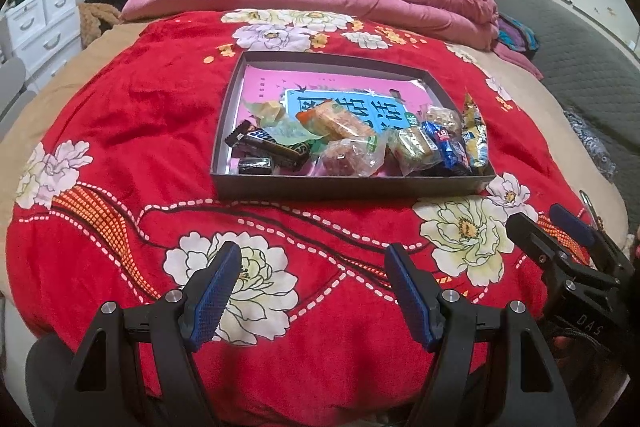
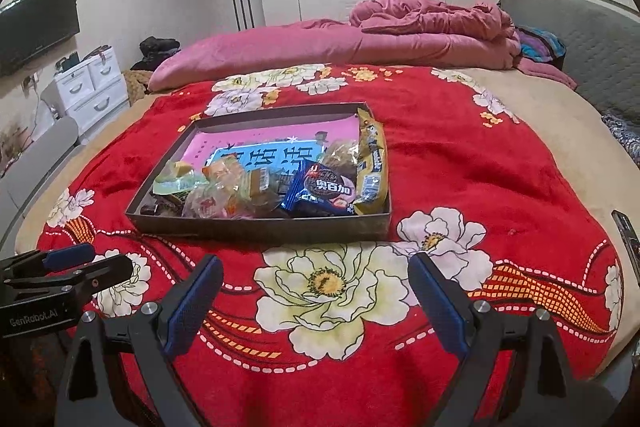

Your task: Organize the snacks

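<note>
Both tools, left & right, hang released near the bed's front edge, snacks already piled in the box mid-blanket, apparently sorted.

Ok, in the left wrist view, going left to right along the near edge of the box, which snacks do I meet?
Small dark candy → Snickers bar → clear-wrapped reddish cake → blue packet → yellow packet.
</note>
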`<act>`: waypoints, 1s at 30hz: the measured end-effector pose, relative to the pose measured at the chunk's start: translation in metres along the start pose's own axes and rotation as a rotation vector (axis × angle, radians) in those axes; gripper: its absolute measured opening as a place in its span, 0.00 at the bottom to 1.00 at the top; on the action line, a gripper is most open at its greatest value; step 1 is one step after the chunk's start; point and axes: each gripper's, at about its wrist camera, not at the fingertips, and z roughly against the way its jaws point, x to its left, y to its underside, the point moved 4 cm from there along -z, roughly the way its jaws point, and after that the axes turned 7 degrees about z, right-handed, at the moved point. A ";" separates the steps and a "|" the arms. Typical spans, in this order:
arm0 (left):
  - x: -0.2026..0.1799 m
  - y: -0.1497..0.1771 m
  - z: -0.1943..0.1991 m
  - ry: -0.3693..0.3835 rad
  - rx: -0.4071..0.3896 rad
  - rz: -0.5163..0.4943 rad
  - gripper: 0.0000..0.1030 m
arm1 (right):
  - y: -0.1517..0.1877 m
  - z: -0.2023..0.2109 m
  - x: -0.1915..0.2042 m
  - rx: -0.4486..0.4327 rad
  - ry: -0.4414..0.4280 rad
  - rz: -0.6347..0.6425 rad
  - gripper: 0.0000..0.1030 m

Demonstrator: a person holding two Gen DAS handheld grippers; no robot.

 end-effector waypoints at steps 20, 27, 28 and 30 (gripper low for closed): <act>0.000 0.001 -0.004 -0.005 0.018 0.006 0.73 | 0.000 0.000 -0.006 -0.003 0.017 -0.017 0.91; 0.000 0.001 -0.004 -0.008 0.015 -0.001 0.73 | 0.000 -0.001 -0.006 -0.003 0.016 -0.016 0.91; 0.000 0.001 -0.004 -0.006 0.015 -0.001 0.73 | 0.000 -0.001 -0.006 -0.003 0.016 -0.016 0.91; 0.000 0.001 -0.004 -0.006 0.014 -0.002 0.73 | 0.000 -0.001 -0.006 -0.003 0.015 -0.017 0.91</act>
